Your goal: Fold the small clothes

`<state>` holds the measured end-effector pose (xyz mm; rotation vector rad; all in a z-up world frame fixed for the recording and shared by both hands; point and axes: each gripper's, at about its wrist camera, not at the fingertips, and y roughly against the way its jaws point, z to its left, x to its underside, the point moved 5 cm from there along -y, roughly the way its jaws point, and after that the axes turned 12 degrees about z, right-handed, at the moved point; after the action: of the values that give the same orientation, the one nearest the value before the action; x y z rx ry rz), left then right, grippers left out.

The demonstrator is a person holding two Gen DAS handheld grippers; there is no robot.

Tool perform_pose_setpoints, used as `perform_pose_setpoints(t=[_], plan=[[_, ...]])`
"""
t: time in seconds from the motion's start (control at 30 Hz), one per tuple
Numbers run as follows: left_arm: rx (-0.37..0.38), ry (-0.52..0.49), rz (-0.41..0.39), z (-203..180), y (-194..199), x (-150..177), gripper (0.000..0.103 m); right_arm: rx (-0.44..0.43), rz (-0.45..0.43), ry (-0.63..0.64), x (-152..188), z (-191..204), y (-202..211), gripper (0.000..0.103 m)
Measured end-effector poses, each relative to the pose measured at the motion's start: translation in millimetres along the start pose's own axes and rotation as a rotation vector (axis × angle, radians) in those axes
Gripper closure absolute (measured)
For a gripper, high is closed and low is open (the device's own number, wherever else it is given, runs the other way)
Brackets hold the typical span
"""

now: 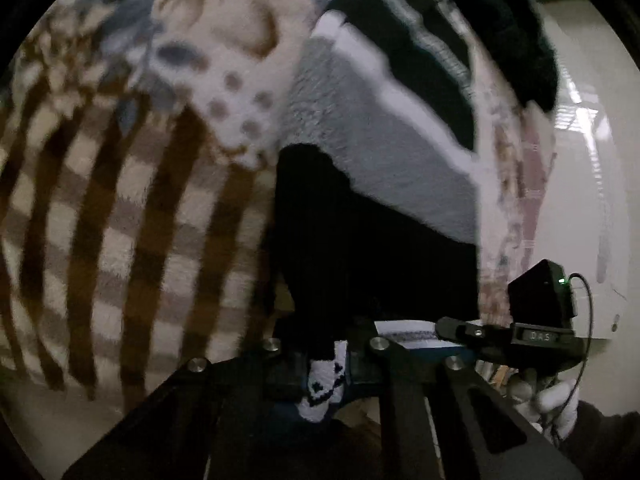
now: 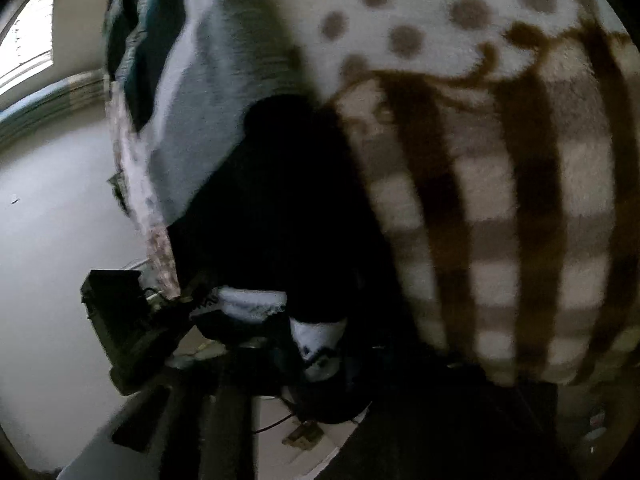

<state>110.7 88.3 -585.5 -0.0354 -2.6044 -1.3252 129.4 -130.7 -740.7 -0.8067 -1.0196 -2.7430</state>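
A brown checked blanket [image 1: 120, 240] fills the background beside a dotted cloth [image 1: 240, 92]. The black sock [image 1: 360, 248], grey-and-white striped, lies stretched between both tongs. The left gripper [image 1: 324, 376] pinches its white patterned end; the right gripper [image 2: 316, 344] clamps it too, marked "DAS".

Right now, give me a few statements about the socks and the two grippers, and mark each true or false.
1. The left gripper is shut on a fluffy white sock with a black pattern. True.
2. The brown-and-cream checked cloth is plain red. False: it is checked in brown and cream.
3. The right gripper has open jaws with nothing between them. False: it is shut on the same white patterned sock.
4. A grey, white and dark striped sock lies beside the spotted white cloth. True.
5. The other gripper shows in neither wrist view. False: each view shows it at the side.
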Motion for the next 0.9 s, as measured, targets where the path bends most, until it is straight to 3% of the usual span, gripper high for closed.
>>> perform_pose_setpoints(t=[0.23,0.47,0.7,0.87,0.9], plan=[[0.139,-0.042,-0.158,-55,81,-24,0.094,-0.063,-0.081,0.137,19,61,60,0.090],[0.297,-0.101,-0.313,-103,144,-120,0.094,-0.127,-0.264,0.244,-18,144,146,0.091],[0.371,-0.080,-0.361,-126,145,-250,0.094,-0.137,-0.436,0.283,-128,217,203,0.091],[0.376,0.009,-0.323,-116,115,-357,0.092,-0.127,-0.490,0.267,-234,246,212,0.091],[0.383,0.029,-0.311,-113,109,-373,0.087,-0.119,-0.494,0.260,-257,251,211,0.090]])
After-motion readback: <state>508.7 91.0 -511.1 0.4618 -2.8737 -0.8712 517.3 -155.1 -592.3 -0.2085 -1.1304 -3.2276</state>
